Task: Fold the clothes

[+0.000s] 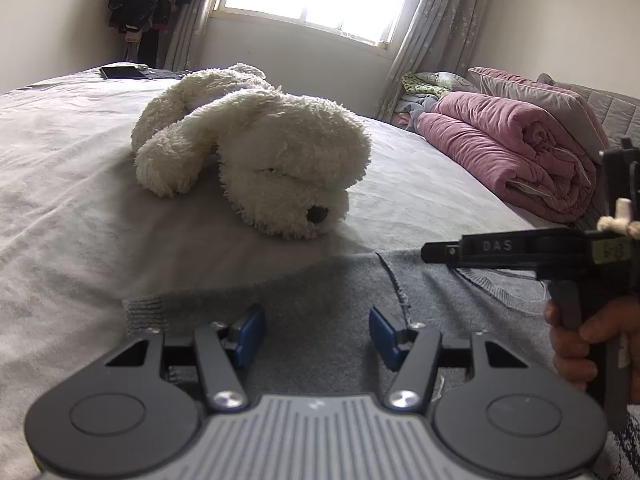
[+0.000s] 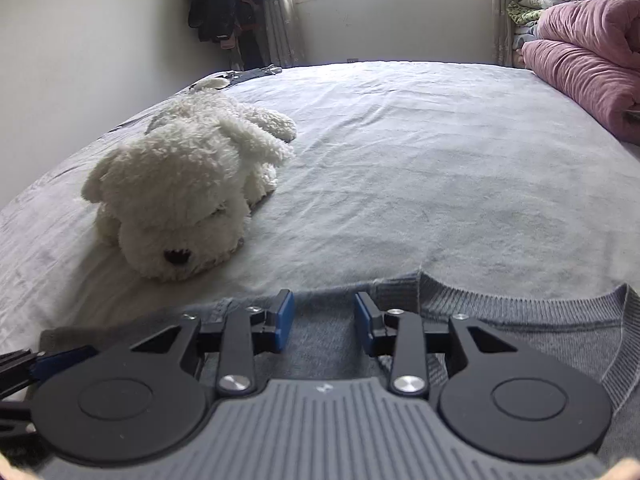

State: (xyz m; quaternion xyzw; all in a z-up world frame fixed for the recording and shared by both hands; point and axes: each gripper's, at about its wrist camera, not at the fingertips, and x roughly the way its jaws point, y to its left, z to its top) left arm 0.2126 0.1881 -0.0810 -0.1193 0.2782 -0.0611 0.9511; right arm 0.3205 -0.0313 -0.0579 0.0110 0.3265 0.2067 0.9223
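Note:
A grey knit sweater lies flat at the near edge of the bed, under both grippers. In the right wrist view the sweater shows its ribbed neckline at the right. My left gripper is open just above the sweater's left part, with nothing between its blue pads. My right gripper is open above the sweater near its far edge, also empty. In the left wrist view the right gripper's body shows side-on at the right, held by a hand.
A white plush dog lies on the grey bed sheet just beyond the sweater; it also shows in the right wrist view. A folded pink quilt and pillows are at the far right. A phone lies at the far corner.

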